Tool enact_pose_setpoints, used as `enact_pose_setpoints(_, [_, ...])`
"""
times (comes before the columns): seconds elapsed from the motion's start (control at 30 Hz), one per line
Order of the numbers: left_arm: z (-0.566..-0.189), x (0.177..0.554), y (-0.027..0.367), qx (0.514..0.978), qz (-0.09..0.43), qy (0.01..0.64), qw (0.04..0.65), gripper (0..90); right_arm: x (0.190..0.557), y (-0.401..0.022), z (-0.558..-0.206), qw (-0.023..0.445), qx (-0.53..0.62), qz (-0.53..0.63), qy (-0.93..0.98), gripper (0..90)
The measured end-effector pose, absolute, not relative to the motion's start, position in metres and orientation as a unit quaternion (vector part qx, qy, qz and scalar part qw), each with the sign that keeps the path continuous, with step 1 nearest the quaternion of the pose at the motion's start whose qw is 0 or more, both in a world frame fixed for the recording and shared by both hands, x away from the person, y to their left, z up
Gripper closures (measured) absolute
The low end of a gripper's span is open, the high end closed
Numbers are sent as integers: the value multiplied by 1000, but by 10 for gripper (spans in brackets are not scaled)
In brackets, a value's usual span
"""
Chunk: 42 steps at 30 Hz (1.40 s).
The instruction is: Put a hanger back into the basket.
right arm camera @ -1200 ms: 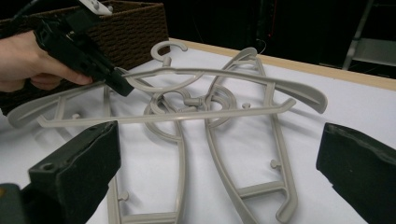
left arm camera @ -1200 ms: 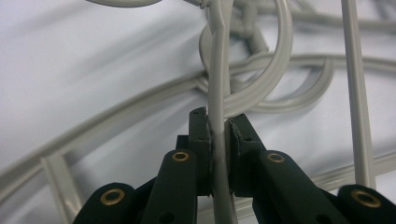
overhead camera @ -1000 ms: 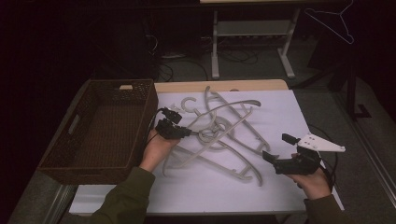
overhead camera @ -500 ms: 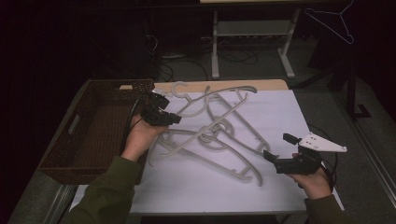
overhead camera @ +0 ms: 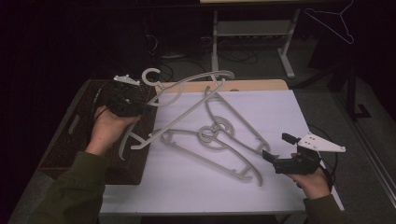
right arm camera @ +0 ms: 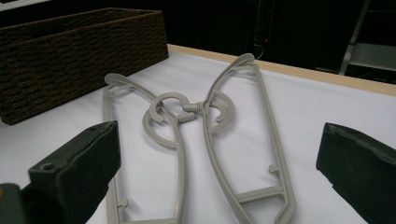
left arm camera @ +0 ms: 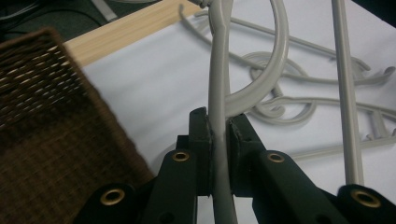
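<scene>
- Over the table's left edge, above the basket [overhead camera: 70,140], the left hand-held gripper [overhead camera: 140,106] has a hanger [overhead camera: 187,95] clamped tight and lifted.
- Next, likely: lower it into the basket, then let go.
- Right hand-held gripper [overhead camera: 270,157] gapes wide near the front right corner, holding nothing; two hangers [overhead camera: 224,140] lie mid-table.

A brown woven basket [overhead camera: 70,140] sits at the left edge of the white-covered tabletop [overhead camera: 280,121]; beyond the tabletop stand a metal rack [overhead camera: 252,32] and a wire hanger [overhead camera: 332,21].
</scene>
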<state>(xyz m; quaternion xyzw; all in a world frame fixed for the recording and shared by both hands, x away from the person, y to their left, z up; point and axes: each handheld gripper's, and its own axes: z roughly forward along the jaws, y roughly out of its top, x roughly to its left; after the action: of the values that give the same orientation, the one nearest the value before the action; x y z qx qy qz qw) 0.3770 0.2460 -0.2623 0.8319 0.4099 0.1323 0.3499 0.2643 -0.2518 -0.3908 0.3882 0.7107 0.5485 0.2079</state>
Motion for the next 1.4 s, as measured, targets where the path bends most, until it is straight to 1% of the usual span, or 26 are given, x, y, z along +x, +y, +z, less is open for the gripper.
enact_pose_setpoints(0.33, [-258, 372, 303, 816, 146, 438, 347, 819, 266, -253, -392, 212, 389, 547, 710, 0])
enact_pose_setpoints(0.43, [-258, 371, 312, 814, 148, 441, 348, 819, 266, -252, -392, 212, 388, 547, 711, 0])
enact_pose_setpoints(0.47, [-258, 371, 322, 812, 150, 445, 347, 819, 266, -252, -392, 212, 388, 547, 711, 0])
enact_pose_setpoints(0.63, [-260, 369, 340, 808, 158, 457, 336, 819, 266, -252, -392, 213, 388, 546, 712, 0])
enact_pose_setpoints(0.67, [-262, 368, 349, 806, 162, 464, 330, 819, 266, -252, -392, 213, 389, 546, 711, 0])
enact_pose_setpoints(0.7, [-262, 368, 349, 806, 162, 464, 330, 819, 266, -252, -392, 213, 389, 546, 711, 0])
enact_pose_setpoints(0.73, [-263, 368, 359, 804, 164, 469, 325, 819, 266, -252, -392, 213, 389, 545, 711, 0])
enact_pose_setpoints(0.93, [-267, 367, 387, 796, 174, 485, 318, 819, 267, -251, -392, 214, 389, 544, 712, 0])
enact_pose_setpoints(1.4, [-282, 367, 439, 779, 196, 517, 295, 819, 268, -251, -393, 216, 391, 542, 712, 0])
